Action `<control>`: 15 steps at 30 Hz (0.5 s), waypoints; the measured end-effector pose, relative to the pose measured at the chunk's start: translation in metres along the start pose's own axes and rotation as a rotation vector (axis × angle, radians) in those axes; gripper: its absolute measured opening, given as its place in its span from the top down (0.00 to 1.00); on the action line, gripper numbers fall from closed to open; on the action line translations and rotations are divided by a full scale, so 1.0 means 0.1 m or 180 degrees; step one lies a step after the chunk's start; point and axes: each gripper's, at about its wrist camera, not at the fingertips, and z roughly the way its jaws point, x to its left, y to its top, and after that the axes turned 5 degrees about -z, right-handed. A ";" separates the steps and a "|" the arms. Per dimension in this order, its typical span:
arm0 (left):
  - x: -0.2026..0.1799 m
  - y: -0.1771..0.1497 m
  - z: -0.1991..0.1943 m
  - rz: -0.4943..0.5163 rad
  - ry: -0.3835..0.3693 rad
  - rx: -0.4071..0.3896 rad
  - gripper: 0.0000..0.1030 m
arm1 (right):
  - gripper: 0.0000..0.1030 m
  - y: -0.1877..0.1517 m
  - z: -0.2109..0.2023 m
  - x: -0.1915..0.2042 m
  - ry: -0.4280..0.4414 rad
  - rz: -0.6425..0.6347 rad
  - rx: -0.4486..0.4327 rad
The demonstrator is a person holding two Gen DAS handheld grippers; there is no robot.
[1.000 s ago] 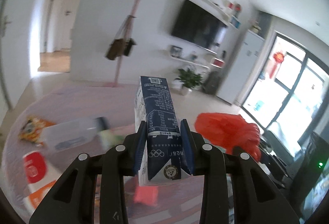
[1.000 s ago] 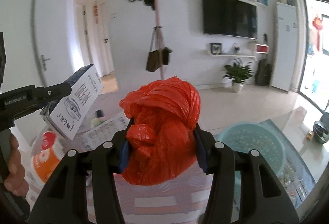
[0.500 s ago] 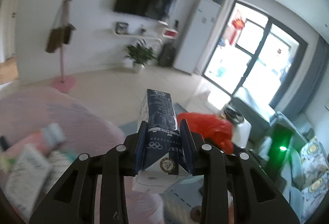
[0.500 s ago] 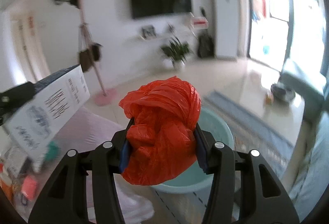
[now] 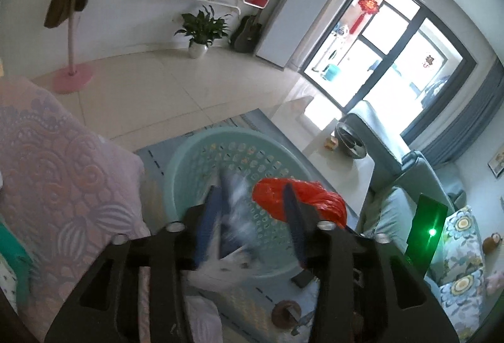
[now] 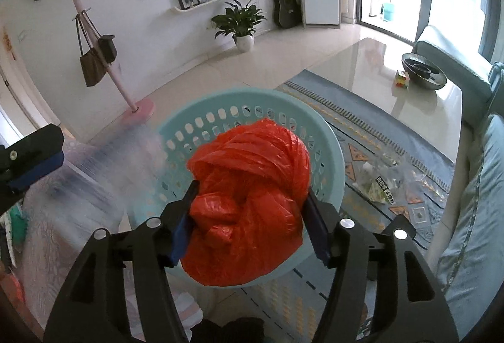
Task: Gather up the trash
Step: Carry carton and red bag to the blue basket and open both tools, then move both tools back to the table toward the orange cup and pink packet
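Trash here is a red bag (image 6: pixel 249 210) clamped between the right gripper (image 6: pixel 250 214) fingers (image 6: pixel 184 225), held above a pale blue basket (image 6: pixel 327 135) on the rug (image 6: pixel 378 135). Only the left view shows a blurred carton (image 5: pixel 234 223) between the spread fingers (image 5: pixel 206 225) of the left gripper (image 5: pixel 249 223), loose over the basket (image 5: pixel 189 154), with the bag (image 5: pixel 318 201) just to its right; the right view catches only a pale smear there, beside the cloth-covered surface (image 6: pixel 63 217)
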 end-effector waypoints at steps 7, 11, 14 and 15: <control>-0.03 -0.07 -0.29 -0.0011 0.0010 -0.0170 0.34 | 0.36 0.03 -0.21 -0.01 0.0101 0.0025 -0.0139; -0.05 -0.10 -0.51 -0.0015 -0.0010 -0.0302 0.31 | 0.35 0.04 -0.38 0.08 0.0159 -0.0007 -0.0217; -0.09 -0.13 -0.74 0.0022 -0.0003 -0.0420 0.31 | 0.35 0.04 -0.53 0.17 0.0199 -0.0071 -0.0291; -0.10 -0.16 -0.80 0.0032 -0.0001 -0.0454 0.31 | 0.35 0.03 -0.60 0.22 0.0226 -0.0101 -0.0325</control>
